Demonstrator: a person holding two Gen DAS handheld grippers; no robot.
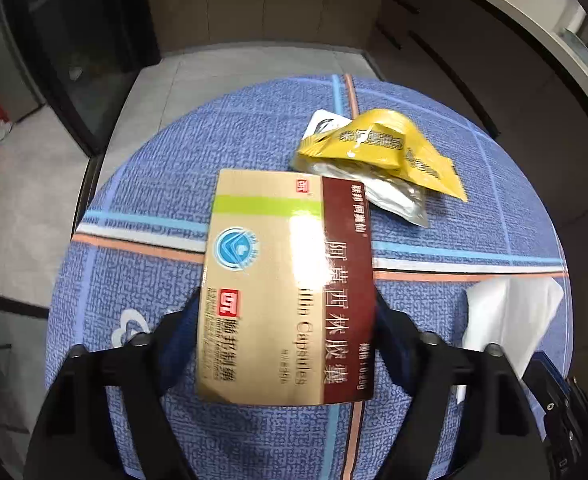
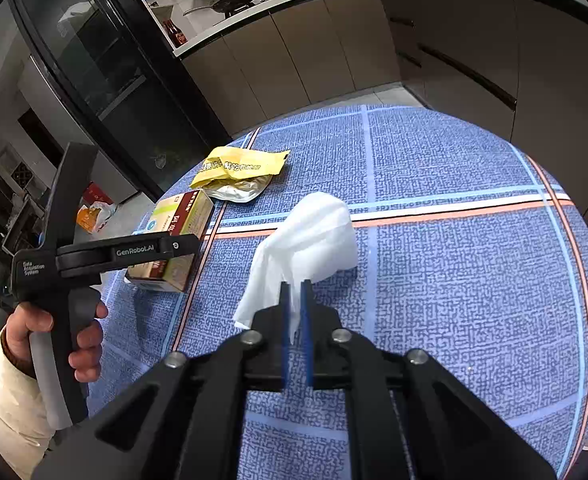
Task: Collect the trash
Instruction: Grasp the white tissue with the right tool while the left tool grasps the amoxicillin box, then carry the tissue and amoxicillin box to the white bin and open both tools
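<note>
My left gripper (image 1: 288, 300) is shut on a tan and maroon medicine box (image 1: 286, 280), gripped at both sides and held just above the blue tablecloth (image 1: 154, 184). The box also shows in the right wrist view (image 2: 182, 216), with the left gripper (image 2: 162, 248) around it. My right gripper (image 2: 295, 286) is shut on a white tissue (image 2: 314, 236), which hangs crumpled from the blue pads. The tissue shows at the right in the left wrist view (image 1: 510, 316). A crumpled yellow and silver wrapper (image 1: 378, 152) lies beyond the box, also seen in the right wrist view (image 2: 238, 168).
The round table's edge (image 1: 74, 240) drops to a grey tiled floor (image 1: 22, 200). A dark glass-door cabinet (image 2: 106, 72) and kitchen cabinets (image 2: 294, 56) stand beyond. An orange and white bag (image 2: 92, 216) lies on the floor.
</note>
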